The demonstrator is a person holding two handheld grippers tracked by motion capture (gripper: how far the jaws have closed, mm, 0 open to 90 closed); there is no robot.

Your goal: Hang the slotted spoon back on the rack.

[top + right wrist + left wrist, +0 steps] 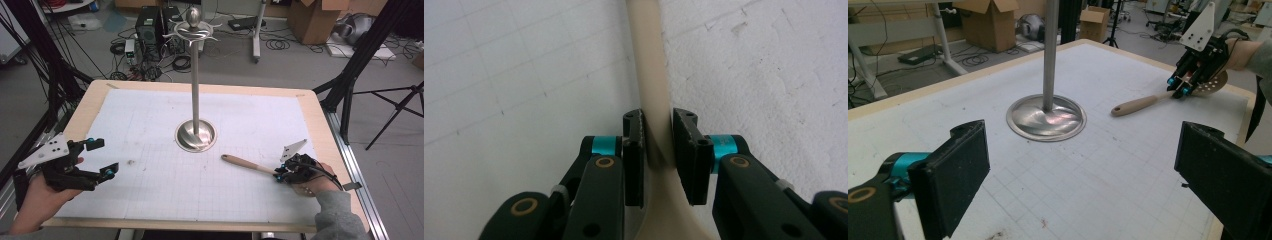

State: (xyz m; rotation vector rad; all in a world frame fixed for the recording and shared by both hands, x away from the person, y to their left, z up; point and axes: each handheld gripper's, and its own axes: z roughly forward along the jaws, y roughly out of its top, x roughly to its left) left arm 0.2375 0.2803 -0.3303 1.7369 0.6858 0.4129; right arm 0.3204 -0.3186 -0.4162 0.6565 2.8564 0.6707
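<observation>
Spoon (pixel 248 164) lying on the white mat (pixel 150 190), right of the stand's round base (pixel 196 136), beige handle pointing toward that base, perforated metal bowl hidden under the hand in the high view.
Right gripper (pixel 659 145) clamping the handle near its wide end, jaws nearly closed with only the handle between.
Left gripper (pixel 102 159) hovering wide open near the mat's left edge, holding nothing.
Likely lifting for hanging: keeping grip firm, raising level to avoid swivel in the pads.
Tall pole (pixel 195 85) and its hooks (pixel 192 34) standing in the way; approaching from below the hooks probably safest.
Boxes and cables lying on the floor beyond the table.
</observation>
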